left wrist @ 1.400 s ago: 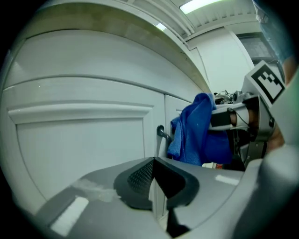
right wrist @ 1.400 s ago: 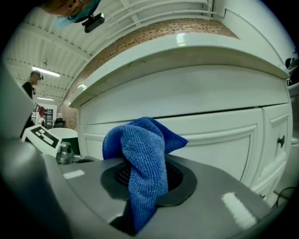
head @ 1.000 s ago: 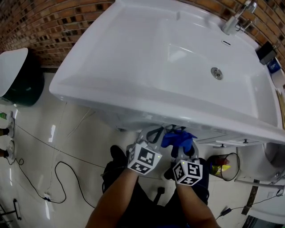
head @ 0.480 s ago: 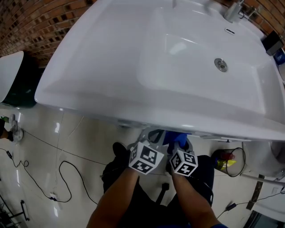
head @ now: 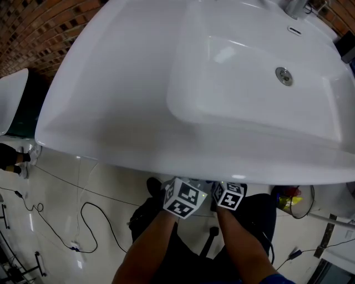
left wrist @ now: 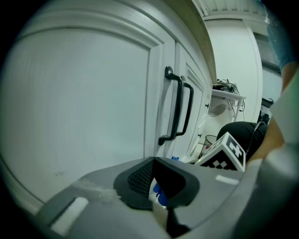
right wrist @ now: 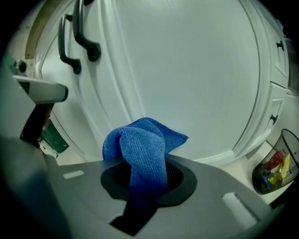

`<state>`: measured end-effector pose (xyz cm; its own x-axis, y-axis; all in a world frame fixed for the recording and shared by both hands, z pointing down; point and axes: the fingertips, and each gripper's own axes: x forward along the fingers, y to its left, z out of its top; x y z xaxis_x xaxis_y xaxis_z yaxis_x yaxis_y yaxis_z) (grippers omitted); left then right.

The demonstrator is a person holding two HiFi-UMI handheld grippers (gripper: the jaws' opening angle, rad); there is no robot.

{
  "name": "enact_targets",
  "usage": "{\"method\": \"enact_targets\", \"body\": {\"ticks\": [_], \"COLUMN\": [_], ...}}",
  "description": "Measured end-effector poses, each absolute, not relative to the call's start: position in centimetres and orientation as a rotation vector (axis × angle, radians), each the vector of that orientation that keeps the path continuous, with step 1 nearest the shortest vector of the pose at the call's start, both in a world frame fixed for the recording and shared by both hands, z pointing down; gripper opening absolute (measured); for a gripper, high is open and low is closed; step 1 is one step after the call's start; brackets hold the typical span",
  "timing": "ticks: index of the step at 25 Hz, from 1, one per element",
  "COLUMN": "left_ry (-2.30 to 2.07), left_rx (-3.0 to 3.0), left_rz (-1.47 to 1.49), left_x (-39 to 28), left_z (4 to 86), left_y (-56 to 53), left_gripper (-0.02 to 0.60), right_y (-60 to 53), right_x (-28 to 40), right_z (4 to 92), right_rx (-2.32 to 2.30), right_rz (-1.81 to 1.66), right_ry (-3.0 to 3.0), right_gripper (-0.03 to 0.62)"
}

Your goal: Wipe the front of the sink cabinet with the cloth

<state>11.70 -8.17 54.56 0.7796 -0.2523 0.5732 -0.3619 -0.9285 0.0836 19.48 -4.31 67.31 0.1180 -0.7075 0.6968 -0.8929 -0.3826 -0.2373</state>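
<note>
In the right gripper view my right gripper [right wrist: 145, 179] is shut on a blue cloth [right wrist: 142, 149], which bunches up over the jaws just in front of the white cabinet door [right wrist: 187, 70]. Whether the cloth touches the door I cannot tell. The left gripper view looks along the cabinet front [left wrist: 79, 102] towards two black door handles [left wrist: 175, 107]. My left gripper [left wrist: 156, 186] has its pads together, with a sliver of blue showing behind them. From the head view only the two marker cubes [head: 183, 198] [head: 230, 195] show; the sink rim [head: 166, 161] hides the jaws and the cloth.
The white basin has a drain [head: 284, 75] and a tap [head: 294, 6] at the back. A wire waste bin [right wrist: 275, 172] with rubbish stands on the floor to the right. Black cables [head: 83, 222] trail over the tiles at left. A dark bin with a white lid [head: 11, 100] stands far left.
The head view has come forward over the sink, so the rim now covers the cloth and both grippers' jaws. The two marker cubes sit closer together and tighter under the rim.
</note>
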Motion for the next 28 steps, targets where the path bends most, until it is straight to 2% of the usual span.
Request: {"method": "enact_targets", "body": {"ticks": [8, 14, 21, 28], "left_ry": [-0.452, -0.360, -0.223, -0.217], "left_rx": [2.762, 2.759, 2.854, 2.951], "left_rz": [0.887, 0.873, 0.874, 0.575], "left_x": [11.5, 12.9, 14.6, 17.4], "left_z": [54.1, 54.5, 53.3, 47.7], "left_y": [-8.0, -7.2, -2.3, -0.4], "left_gripper": [0.006, 0.006, 0.006, 0.006], "right_y": [-3.3, -3.2, -0.4, 0.0], "right_x": [19.4, 19.6, 20.3, 21.4], "right_z": [71.5, 71.0, 61.4, 45.1], "right_rx": [2.023, 2.016, 2.163, 2.230], "right_rz": [1.190, 1.191, 1.037, 0.406], "right_ry": [-1.494, -1.521, -1.654, -1.920], "right_gripper": [0.078, 0.080, 0.080, 0.080]}}
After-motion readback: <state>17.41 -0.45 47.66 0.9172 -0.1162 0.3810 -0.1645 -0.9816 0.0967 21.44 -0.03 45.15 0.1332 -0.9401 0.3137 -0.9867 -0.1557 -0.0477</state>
